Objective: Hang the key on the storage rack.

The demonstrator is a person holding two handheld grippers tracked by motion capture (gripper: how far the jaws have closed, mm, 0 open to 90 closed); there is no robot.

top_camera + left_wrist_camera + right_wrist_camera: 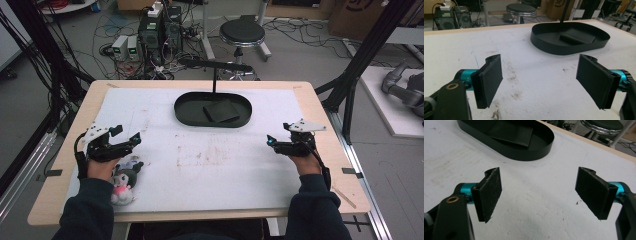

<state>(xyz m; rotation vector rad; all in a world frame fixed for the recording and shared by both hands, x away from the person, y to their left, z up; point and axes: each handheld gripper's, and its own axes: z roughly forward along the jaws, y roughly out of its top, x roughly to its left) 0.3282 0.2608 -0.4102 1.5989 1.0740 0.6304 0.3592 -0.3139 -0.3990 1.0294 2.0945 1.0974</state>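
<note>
A black oval tray (186, 113) stands at the far middle of the white table mat, with a flat black block (220, 111) lying in it and a thin post rising from its back. A small plush toy (123, 181) in black, white and pink lies at the near left, just under my left hand. My left gripper (127, 135) hovers above the mat beside the toy, jaws wide open and nothing between them. My right gripper (278, 134) sits at the right side of the mat, also open and empty. Both gripper views look toward the tray (544, 46) (534, 153).
The wooden table edge (60, 165) frames the stained mat (200, 155). Behind the table stand a round stool (242, 33), computer boxes and tangled cables (150, 35). Black frame posts rise at both sides. Bare mat stretches between the two grippers.
</note>
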